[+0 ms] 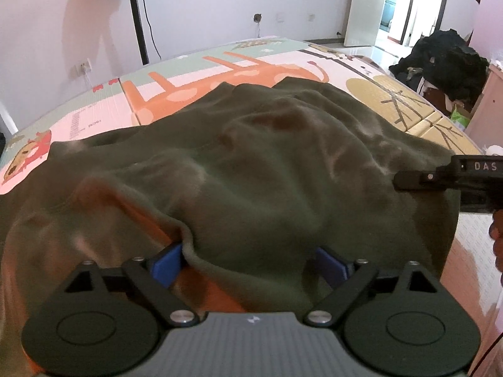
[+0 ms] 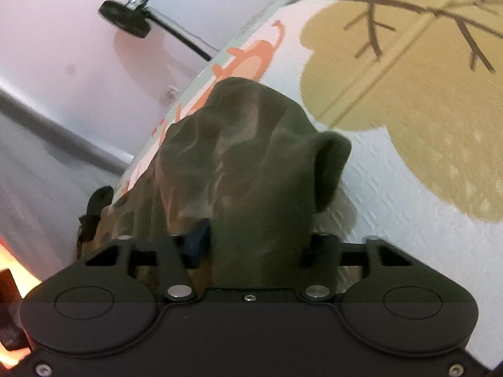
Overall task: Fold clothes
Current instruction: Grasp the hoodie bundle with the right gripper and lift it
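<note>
Olive-green fleece garment (image 1: 251,163) rumpled on cartoon-print foam mat (image 1: 195,72); left gripper (image 1: 248,260) spread wide around hem, right gripper (image 2: 251,235) clamping bunched edge. Risk: cloth slipping, fold skewing.

Bare play mat (image 1: 195,72) is left open beyond the rumpled olive garment (image 1: 251,163) — free passage toward the wall. At the far left edge a light stand (image 1: 136,15) is posted; at the right, a dark clothes heap (image 1: 440,62) and the right gripper (image 1: 405,180) over the garment's edge.
</note>
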